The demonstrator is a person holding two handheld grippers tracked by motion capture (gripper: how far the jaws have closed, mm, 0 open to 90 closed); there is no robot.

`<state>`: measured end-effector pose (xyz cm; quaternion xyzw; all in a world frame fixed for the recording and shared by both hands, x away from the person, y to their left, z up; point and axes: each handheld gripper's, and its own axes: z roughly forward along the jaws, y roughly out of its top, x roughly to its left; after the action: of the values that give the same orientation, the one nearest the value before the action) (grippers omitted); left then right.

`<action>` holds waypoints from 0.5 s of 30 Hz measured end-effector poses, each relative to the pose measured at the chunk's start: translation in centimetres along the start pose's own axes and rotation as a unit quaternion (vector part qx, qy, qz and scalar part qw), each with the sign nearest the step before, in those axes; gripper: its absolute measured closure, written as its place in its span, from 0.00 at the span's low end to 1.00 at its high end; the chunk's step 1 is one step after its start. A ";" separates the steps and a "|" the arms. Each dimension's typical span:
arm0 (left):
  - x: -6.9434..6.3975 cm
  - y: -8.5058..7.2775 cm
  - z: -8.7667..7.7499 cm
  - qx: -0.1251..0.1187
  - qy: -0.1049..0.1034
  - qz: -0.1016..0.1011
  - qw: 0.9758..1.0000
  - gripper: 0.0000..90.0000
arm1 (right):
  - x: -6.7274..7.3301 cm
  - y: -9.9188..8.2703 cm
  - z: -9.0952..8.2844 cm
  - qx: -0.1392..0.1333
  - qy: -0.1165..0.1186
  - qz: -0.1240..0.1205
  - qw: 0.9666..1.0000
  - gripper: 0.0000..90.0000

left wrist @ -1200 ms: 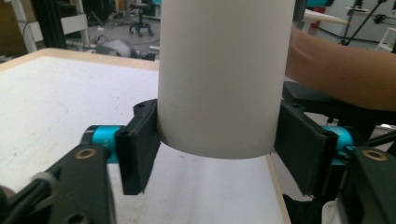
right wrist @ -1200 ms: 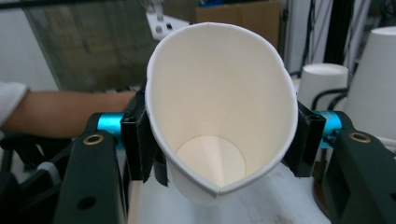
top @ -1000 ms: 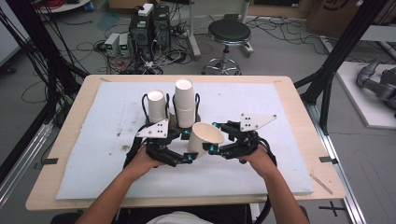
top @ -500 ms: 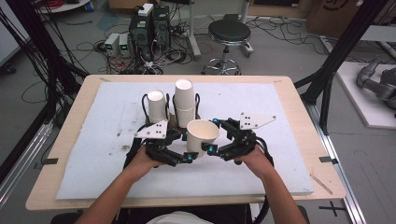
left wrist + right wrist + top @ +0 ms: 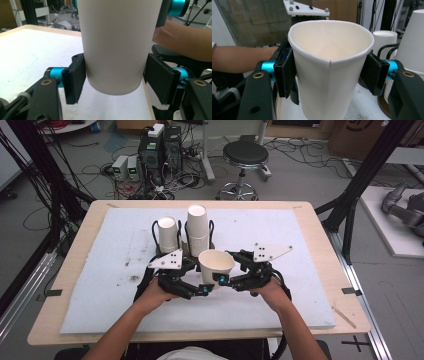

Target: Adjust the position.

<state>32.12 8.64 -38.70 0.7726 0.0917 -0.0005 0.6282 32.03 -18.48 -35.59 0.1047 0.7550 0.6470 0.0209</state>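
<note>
Standing upright between both tongs above the white foam mat [image 5: 90,290], the white paper cup [image 5: 216,265], tilted a second ago, suggests a handover: left gripper [image 5: 202,291] jaws reopening around its base, right gripper [image 5: 220,280] closing lightly.

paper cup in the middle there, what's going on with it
A person holds a white paper cup upright above the table between two hand-held grippers. The left gripper grips it near the base and the right gripper sits higher, near the rim; the left's fingers have just been opening, the right's closing. Behind, upside-down cups sit stacked in a holder.
</note>
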 end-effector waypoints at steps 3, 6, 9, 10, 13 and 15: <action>0.0 0.0 0.1 0.007 -0.002 0.008 1.000 0.40 | 0.1 0.1 0.2 0.012 -0.001 -0.004 1.000 0.41; 0.0 0.0 0.0 0.005 -0.005 0.014 1.000 0.40 | 0.2 0.1 0.3 0.013 0.002 -0.006 1.000 0.41; -0.1 0.1 -0.1 -0.004 -0.007 0.013 1.000 0.40 | 0.2 0.2 0.2 0.002 0.005 0.006 1.000 0.35; -0.1 0.1 -0.2 -0.005 -0.006 0.014 1.000 0.40 | 0.2 0.2 0.2 -0.005 0.004 0.011 1.000 0.26; -0.1 0.2 -0.2 -0.007 -0.009 0.015 1.000 0.40 | 0.2 0.1 0.4 -0.005 0.004 0.017 1.000 0.22; -0.2 0.1 -0.1 -0.008 -0.011 0.014 1.000 0.40 | 0.2 0.1 0.5 -0.005 0.004 0.017 1.000 0.22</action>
<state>31.96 8.72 -38.52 0.7686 0.0741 0.0009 0.6354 31.92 -17.96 -35.60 0.1151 0.7499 0.6514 0.0070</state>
